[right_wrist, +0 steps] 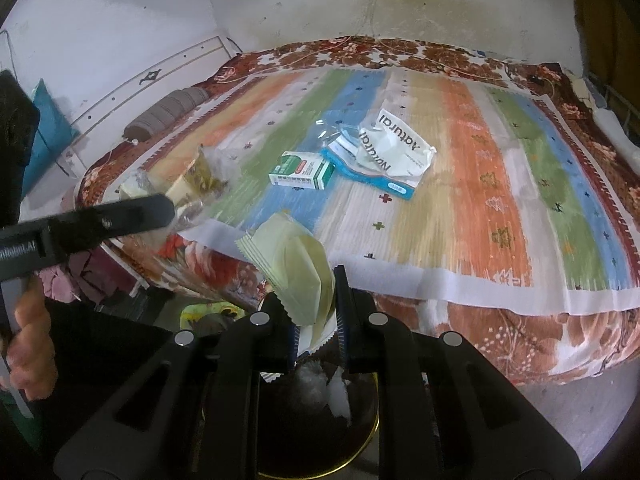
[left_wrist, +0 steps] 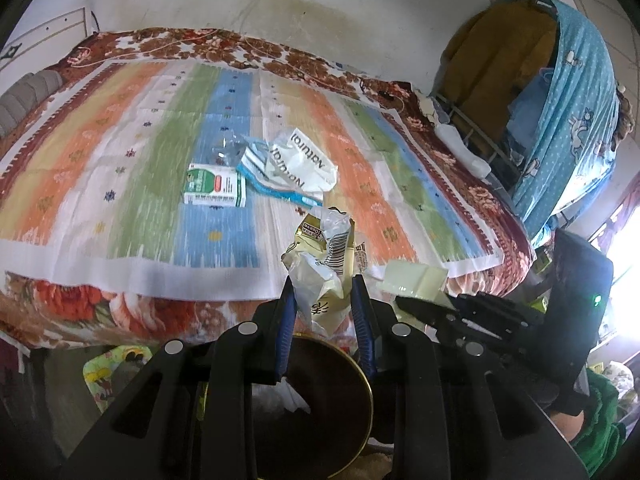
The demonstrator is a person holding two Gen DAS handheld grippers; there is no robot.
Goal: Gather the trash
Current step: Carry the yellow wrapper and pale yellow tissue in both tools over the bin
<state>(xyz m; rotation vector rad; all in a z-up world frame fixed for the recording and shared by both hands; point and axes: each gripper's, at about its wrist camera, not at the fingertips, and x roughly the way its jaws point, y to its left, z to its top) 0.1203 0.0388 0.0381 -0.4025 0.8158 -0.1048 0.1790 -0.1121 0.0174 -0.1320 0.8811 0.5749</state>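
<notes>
While my left claw (left_wrist: 323, 300) pinches a crumpled yellow wrapper (left_wrist: 324, 256), my right claw (right_wrist: 316, 316) is clamped on a pale green packet (right_wrist: 292, 268). Both hang over the dark, gold-rimmed bin (right_wrist: 360, 456) below the near edge of the bed (right_wrist: 480, 216). On the striped mat at twelve o'clock lie a green-and-white box (right_wrist: 302, 175), and, just at its two o'clock, a white "Natural" bag (right_wrist: 394, 150).
</notes>
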